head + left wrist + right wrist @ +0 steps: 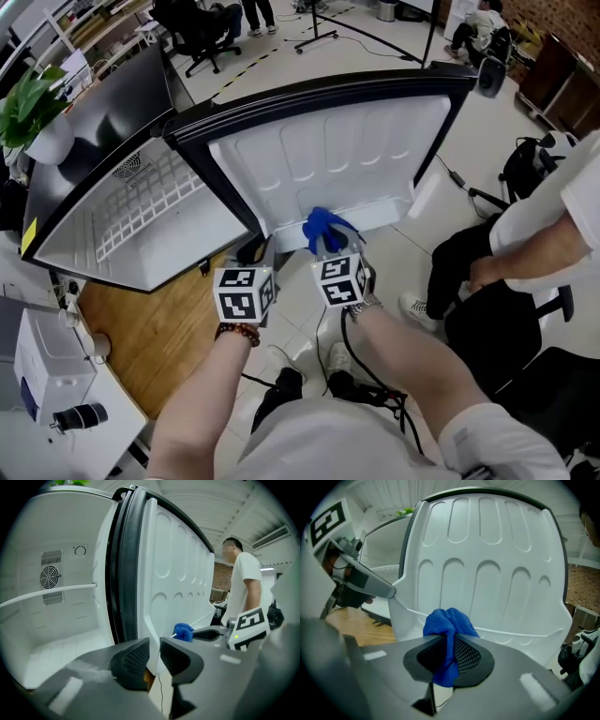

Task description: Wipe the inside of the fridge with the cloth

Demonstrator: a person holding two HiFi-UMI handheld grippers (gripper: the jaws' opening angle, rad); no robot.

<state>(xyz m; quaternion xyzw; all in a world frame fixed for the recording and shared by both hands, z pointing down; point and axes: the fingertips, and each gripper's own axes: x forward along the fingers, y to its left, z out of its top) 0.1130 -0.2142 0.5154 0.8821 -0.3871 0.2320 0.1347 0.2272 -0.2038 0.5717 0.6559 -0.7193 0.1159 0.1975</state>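
The fridge stands with its white door (347, 159) swung wide and its white inside (150, 216) showing at the left. My right gripper (452, 651) is shut on a bunched blue cloth (447, 623), held just in front of the door's lower shelf rail (511, 632). The cloth (323, 228) also shows in the head view against the door's bottom edge. My left gripper (154, 651) sits at the door's lower corner, with the white door edge (150, 620) running down between its jaws. From the right gripper view, the left gripper's tip (389, 592) meets that shelf corner.
A person in a white shirt (553, 234) is at the right beside a black chair (506, 319). A potted plant (28, 103) sits on top of the fridge at the left. A wooden board (150, 328) and cables lie on the floor; a white machine (47, 375) stands at the lower left.
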